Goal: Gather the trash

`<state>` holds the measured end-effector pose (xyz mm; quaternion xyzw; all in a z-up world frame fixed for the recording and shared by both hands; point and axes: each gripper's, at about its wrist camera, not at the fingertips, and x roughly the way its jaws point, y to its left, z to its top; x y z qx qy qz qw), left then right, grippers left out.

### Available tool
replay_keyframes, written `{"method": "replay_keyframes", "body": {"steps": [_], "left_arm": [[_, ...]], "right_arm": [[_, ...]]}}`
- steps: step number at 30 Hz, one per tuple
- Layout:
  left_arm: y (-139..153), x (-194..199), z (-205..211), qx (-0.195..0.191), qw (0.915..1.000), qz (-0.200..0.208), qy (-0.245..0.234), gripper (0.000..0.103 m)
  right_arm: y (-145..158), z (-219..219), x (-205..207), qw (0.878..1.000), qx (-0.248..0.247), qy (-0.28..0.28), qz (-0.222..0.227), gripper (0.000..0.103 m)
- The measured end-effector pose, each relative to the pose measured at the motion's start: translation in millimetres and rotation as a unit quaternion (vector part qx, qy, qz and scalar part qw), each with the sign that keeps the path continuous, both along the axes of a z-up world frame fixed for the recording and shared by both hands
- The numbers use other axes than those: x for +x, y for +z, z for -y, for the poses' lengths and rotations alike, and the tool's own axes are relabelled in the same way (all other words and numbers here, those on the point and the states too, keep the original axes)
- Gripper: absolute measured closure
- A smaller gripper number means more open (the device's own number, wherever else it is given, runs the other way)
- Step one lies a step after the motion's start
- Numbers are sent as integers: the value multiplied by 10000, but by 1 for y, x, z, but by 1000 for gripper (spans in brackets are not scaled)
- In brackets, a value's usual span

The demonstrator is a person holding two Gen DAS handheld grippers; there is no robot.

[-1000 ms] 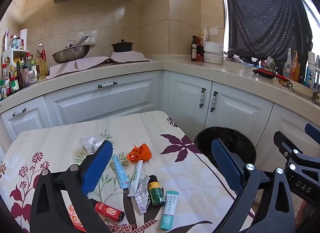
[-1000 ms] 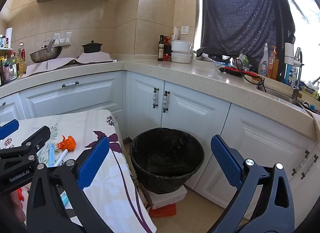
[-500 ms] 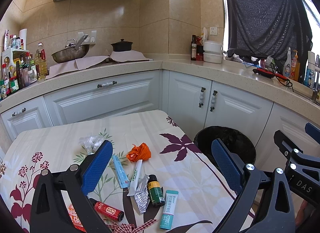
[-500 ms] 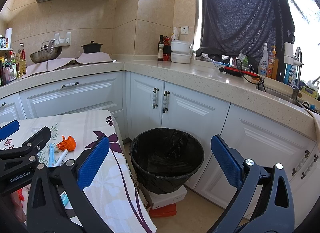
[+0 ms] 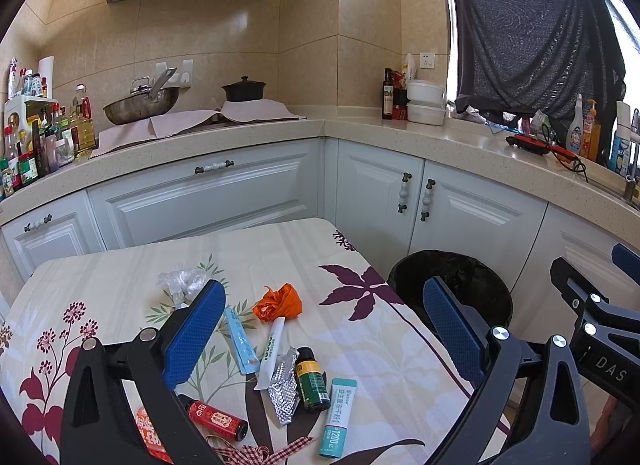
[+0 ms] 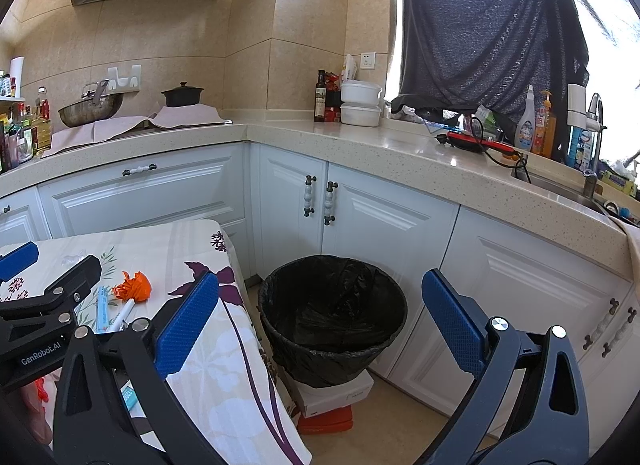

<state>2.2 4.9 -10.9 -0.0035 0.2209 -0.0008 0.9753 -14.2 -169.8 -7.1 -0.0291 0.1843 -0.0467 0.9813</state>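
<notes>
The trash lay scattered on the table [image 5: 120, 265], on its flowered cloth: an orange wrapper [image 5: 279, 302], a clear plastic wad [image 5: 181, 280] further back, a blue tube [image 5: 240, 340] and a white tube [image 5: 272, 349] side by side, a foil strip [image 5: 283, 385] touching a green bottle [image 5: 312, 379], a teal box [image 5: 338, 411] just right of that, and a red bottle [image 5: 217, 418] near the front edge. A checked ribbon [image 5: 260, 453] sat at the very front.

Your left gripper [image 5: 320, 341] hung above this litter with its jaws spread wide and nothing between them — the blue pads stood well apart, one over the plastic wad's side, the other over the table's right edge.

Beside the table, on the floor, stood the bin [image 6: 332, 305], lined with a black bag and resting on a white box [image 6: 340, 393]; I could not tell whether anything lay inside. Your right gripper [image 6: 320, 321] faced it, released as well and empty — the bin showed between its pads.

Behind, white cabinets [image 6: 384, 225] ran under the counter [image 6: 360, 141], which carried a wok [image 5: 140, 105], a black pot [image 5: 244, 90] and bottles.
</notes>
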Motion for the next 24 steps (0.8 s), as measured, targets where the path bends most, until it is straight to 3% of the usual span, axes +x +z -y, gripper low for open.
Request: {"method": "replay_keyframes", "body": {"steps": [24], "left_arm": [[-2, 0, 0, -6, 10000, -20, -5, 7]], "right_arm": [[1, 4, -1, 10000, 13, -4, 4, 4]]}}
